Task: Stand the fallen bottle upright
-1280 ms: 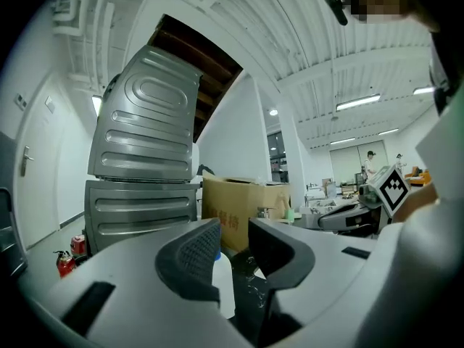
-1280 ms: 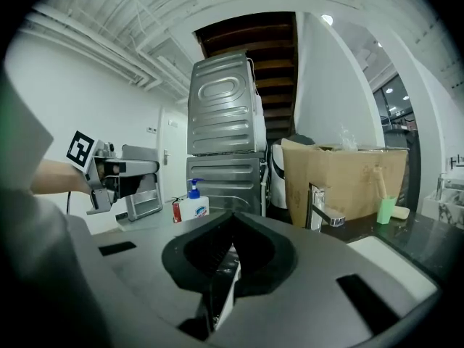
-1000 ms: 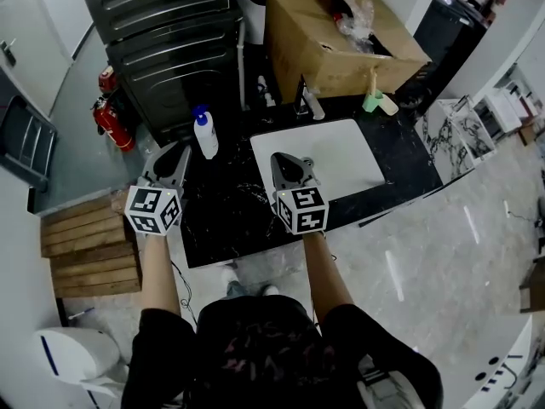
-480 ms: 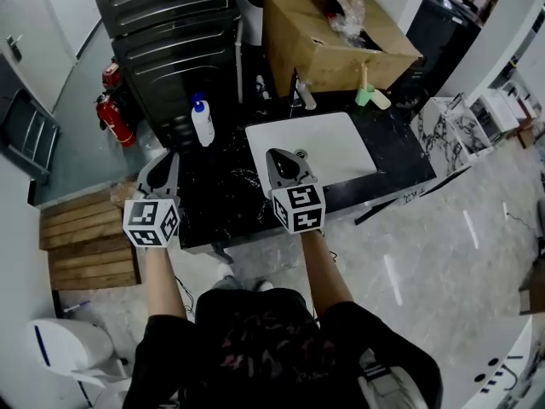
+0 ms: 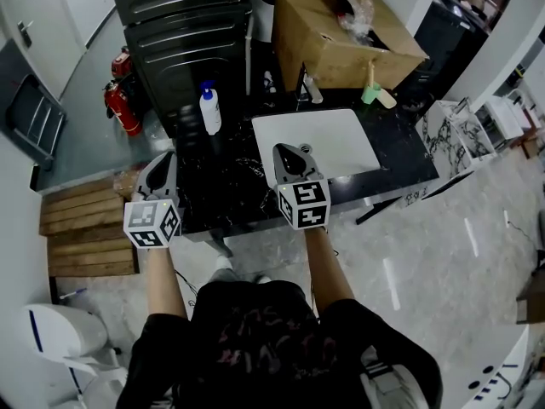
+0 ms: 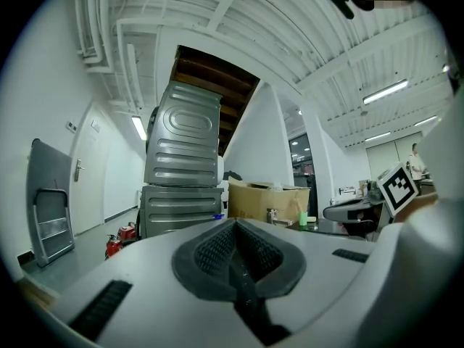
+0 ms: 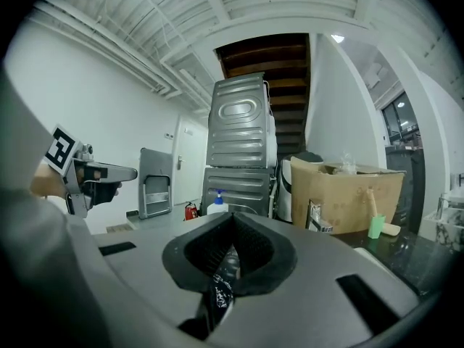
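Observation:
A white bottle [image 5: 209, 109] with a blue pump top stands upright on the black marble counter [image 5: 221, 198], near its back left; in the right gripper view the bottle [image 7: 217, 205] shows just over the jaws. My left gripper [image 5: 162, 167] hovers at the counter's near left edge, well short of the bottle, its jaws shut with nothing between them [image 6: 233, 227]. My right gripper [image 5: 289, 156] sits over the counter beside the sink's near left corner, also shut and empty [image 7: 230, 223].
A white sink basin [image 5: 319, 143] with a faucet [image 5: 305, 88] lies right of the bottle. Behind are a cardboard box [image 5: 345, 37], a green cup [image 5: 371, 94] and stacked metal appliances [image 5: 192, 41]. A fire extinguisher [image 5: 122, 109] and wooden pallet [image 5: 85, 233] are on the floor at left.
Both grippers have drawn back toward the counter's near edge, the left one farther from the bottle. The bottle has stayed upright in place.

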Available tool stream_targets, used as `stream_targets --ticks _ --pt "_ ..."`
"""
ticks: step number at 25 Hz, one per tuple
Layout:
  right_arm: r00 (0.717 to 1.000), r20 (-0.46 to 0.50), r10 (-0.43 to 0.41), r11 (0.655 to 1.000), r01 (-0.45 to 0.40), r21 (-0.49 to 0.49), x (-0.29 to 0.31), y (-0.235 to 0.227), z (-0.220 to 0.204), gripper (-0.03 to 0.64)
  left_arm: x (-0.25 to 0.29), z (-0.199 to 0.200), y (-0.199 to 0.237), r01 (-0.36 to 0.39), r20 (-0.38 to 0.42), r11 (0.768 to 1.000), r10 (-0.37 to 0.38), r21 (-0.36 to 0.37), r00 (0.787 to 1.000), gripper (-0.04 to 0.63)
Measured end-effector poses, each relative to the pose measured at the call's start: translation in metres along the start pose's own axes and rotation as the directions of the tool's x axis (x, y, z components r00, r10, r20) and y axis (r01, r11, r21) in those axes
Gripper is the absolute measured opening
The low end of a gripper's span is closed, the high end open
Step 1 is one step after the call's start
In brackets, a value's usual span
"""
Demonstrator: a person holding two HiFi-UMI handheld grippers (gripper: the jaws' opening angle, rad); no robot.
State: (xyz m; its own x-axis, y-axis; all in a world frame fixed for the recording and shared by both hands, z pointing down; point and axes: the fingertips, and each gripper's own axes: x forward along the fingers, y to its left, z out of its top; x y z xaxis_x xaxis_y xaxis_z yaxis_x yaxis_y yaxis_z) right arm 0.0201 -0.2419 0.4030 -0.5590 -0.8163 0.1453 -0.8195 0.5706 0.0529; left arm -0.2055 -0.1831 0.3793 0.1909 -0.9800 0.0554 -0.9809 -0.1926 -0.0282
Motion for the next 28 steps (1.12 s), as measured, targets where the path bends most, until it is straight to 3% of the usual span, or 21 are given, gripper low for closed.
stream_targets --ticks 28 --pt "1.000 -0.019 -0.019 1.000 0.019 -0.008 0.007 -0.003 -0.007 0.012 0.004 -0.008 -0.003 0.000 0.016 1.000 0.001 -0.018 1.000 0.015"
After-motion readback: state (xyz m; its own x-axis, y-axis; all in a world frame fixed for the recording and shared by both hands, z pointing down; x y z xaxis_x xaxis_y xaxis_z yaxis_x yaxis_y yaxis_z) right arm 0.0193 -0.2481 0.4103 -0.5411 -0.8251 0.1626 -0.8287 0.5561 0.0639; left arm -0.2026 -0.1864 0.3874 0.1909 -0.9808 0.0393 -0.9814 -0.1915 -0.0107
